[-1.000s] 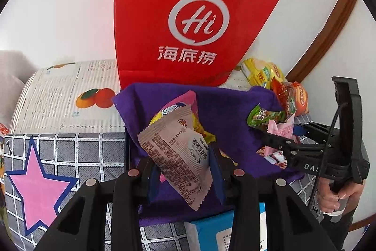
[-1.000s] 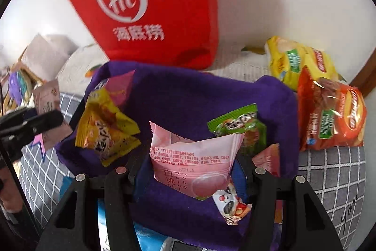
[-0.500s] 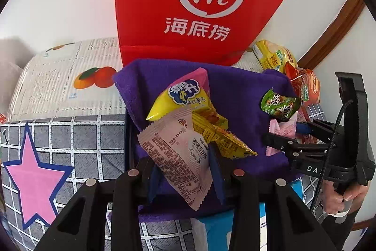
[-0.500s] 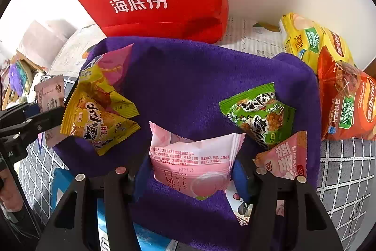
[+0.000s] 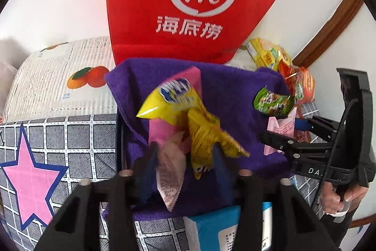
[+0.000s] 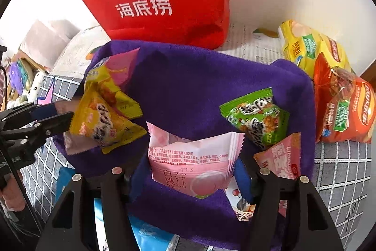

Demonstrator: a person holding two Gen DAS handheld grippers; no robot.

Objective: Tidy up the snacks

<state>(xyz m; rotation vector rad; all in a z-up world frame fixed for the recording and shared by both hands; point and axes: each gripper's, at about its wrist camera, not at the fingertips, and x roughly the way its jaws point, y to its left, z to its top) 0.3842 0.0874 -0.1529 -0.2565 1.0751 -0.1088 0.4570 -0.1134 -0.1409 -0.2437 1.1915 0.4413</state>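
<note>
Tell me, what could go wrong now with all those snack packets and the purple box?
1. The left gripper has opened, and its pale packet hangs loose near the purple box's front edge, so it might slide out.
2. The right gripper squeezes a soft pink packet, which might get crushed.
3. The yellow packets lean on the left rim and could tip over it.

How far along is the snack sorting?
Done: several packets, including the green one, lie in the purple-lined bin. In hand: left gripper has a beige packet, right gripper a pink packet. Left: chip bags outside.
</note>
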